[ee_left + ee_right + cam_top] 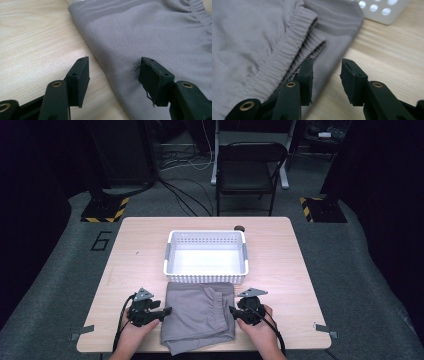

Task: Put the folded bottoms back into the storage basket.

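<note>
**Grey garment flanked by two spread tools at near edge of table**

Table: light wood, w/ dark floor around it and a black folding chair beyond the far edge.

White perforated basket: sits mid-table, nothing visible inside, near wall just touching or almost touching the garment's far edge.

Grey folded garment: lies flat on the table btwn the two tools, near the person's edge; bottom corner hangs slightly past the table edge. Elastic gathered waistband lies on its right side, facing the right tool.

Left tool: held in the person's left hand, tips at the garment's left edge. In the left gripper view its jaws stand wide apart, straddling that edge – one over bare wood, other over the cloth. Gripping nothing; contact w/ fabric can't be told.

Right tool: held in right hand, tips at the garment's right edge. In the right gripper view jaws are spread, one just beside the waistband over the cloth, other over wood. Nothing pinched.
</note>
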Demonstrator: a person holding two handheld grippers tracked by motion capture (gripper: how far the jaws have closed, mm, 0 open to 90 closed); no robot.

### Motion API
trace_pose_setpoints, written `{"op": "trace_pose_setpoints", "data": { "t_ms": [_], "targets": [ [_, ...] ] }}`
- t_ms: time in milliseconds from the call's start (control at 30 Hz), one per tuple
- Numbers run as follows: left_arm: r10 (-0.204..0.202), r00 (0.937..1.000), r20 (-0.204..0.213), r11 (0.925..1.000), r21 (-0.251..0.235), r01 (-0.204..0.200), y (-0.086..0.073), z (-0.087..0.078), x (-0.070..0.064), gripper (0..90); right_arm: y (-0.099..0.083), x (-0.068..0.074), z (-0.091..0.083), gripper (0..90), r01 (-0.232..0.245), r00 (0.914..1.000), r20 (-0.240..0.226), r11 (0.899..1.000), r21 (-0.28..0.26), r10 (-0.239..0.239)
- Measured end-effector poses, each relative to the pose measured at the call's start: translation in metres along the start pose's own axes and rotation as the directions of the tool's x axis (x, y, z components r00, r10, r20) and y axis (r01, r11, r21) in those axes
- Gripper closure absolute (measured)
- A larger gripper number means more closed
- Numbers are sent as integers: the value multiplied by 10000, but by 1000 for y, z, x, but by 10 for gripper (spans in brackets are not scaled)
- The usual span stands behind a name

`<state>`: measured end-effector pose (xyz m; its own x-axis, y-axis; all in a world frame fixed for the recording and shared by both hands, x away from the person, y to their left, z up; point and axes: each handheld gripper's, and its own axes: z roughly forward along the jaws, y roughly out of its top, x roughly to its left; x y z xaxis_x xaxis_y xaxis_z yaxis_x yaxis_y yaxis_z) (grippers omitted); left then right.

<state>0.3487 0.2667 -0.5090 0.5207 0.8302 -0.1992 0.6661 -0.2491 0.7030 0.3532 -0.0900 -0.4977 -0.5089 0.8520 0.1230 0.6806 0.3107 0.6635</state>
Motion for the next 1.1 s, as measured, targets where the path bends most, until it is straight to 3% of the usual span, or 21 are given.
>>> {"op": "trace_pose_setpoints", "data": {
  "t_ms": [267, 667, 800, 933, 1033, 1100],
  "targets": [
    [-7, 10000, 15, 10000, 15, 7, -1, 1, 1, 410, 1, 2, 17, 598, -7, 9997, 256, 9999, 166, 3],
    [-47, 10000, 29, 9999, 109, 46, -3, 2, 0, 395, 2, 4, 22, 543, 71, 9989, 461, 10000, 61, -74],
    [1, 10000, 19, 9999, 126, -2, -2, 2, 0, 395, 1, 6, 22, 568, 325, 9981, 515, 9994, 69, -328],
    [-41, 10000, 25, 10000, 73, 41, -2, 2, 0, 395, 2, 10, 22, 587, 257, 9983, 525, 9994, 223, -269],
    [-54, 10000, 21, 10000, 36, 54, -2, 2, -1, 395, 1, 11, 21, 646, 452, 9981, 421, 9988, 181, -459],
    [-31, 10000, 43, 10000, 59, 30, -2, 2, -1, 395, 1, 13, 21, 681, 252, 9990, 361, 9995, 198, -259]
  ]
}}
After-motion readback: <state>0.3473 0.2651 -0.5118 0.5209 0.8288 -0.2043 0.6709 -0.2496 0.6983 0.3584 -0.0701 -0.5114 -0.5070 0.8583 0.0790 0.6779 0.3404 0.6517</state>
